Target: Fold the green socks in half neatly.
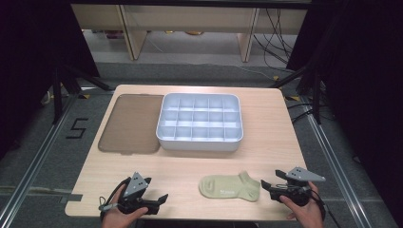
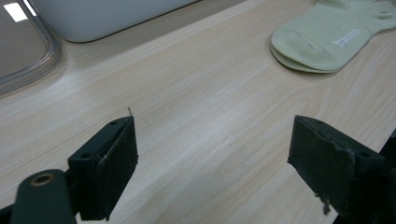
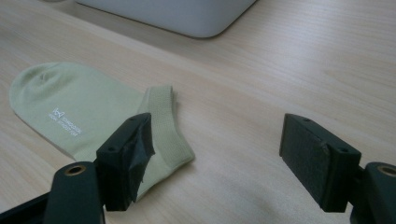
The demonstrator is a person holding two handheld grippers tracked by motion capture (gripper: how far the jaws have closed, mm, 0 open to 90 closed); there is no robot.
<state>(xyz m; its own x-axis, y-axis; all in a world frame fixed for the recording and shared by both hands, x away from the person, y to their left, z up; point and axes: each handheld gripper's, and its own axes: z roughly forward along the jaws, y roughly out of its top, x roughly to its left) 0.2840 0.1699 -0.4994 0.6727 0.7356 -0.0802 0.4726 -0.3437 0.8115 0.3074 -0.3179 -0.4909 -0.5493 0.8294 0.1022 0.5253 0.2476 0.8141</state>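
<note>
One limp, light sock (image 1: 230, 186) flat on the desk (image 1: 266, 142); I'd pinch its ribbed cuff. Left tool (image 1: 159, 199) and right tool (image 1: 267, 186) both gape wide, empty.

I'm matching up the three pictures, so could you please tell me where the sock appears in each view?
High view: the sock lies near the front edge, right of centre, beside the right gripper.
Left gripper view: top right corner, far beyond the open jaws.
Right gripper view: left side, its cuff behind the left jaw.
Shared landmark: the white tray beyond the sock.
</note>
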